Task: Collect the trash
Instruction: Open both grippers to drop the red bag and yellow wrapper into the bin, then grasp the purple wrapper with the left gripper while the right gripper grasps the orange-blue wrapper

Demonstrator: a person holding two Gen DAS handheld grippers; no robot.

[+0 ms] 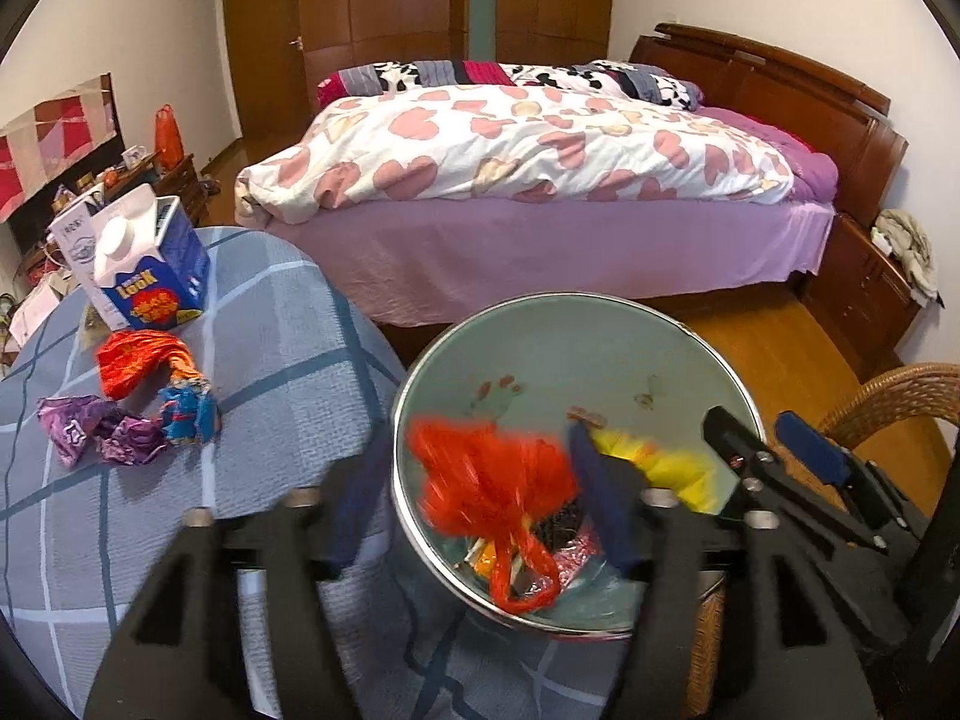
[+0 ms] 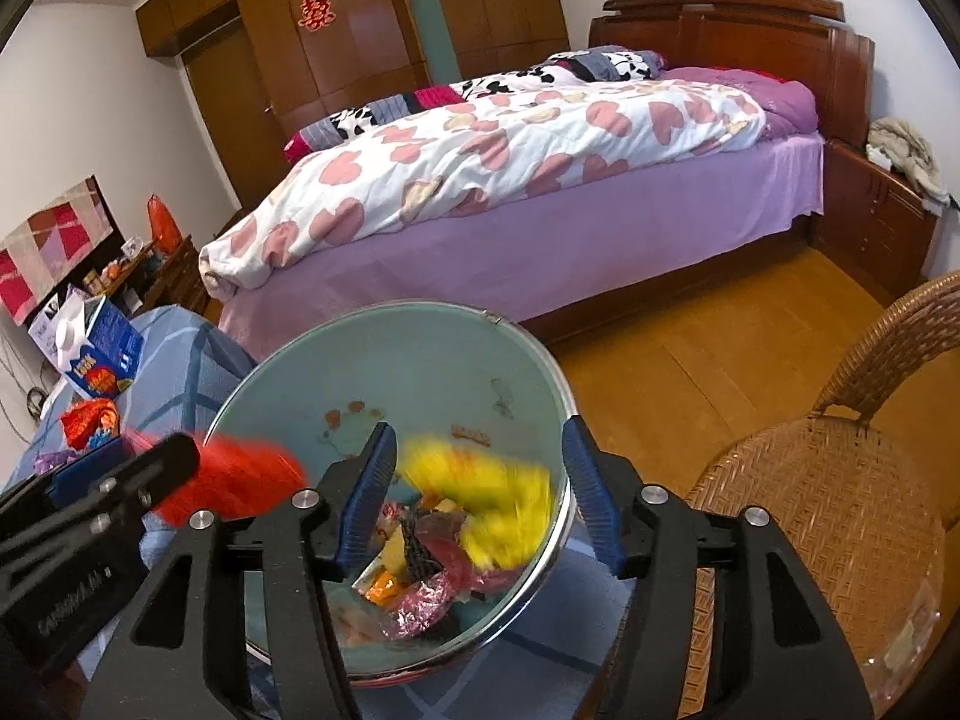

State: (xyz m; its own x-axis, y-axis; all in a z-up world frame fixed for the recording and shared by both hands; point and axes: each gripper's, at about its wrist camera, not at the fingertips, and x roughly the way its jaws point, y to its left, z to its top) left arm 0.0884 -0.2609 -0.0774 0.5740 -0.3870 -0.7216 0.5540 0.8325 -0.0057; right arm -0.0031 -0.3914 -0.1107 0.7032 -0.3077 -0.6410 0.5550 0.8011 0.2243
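Both claws part-open over the bin (image 1: 564, 324), gripping nothing: left gripper (image 1: 480, 504), right gripper (image 2: 480, 498). Red bag (image 1: 486, 480) and yellow wrapper (image 2: 480, 480) blurred between the jaws, apparently falling. Remaining wrappers (image 1: 126, 408) look light, crinkly, soft; best pinched at a bunched fold.

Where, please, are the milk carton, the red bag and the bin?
milk carton (image 1: 157, 276): left wrist view, blue front face.
red bag (image 1: 489, 474): left wrist view, crumpled middle.
bin (image 2: 420, 360): right wrist view, bare inner wall.

Left gripper (image 1: 477, 501), right gripper (image 2: 483, 498): black frames w/ silver screws, blue ribbed fingers (image 2: 373, 483).
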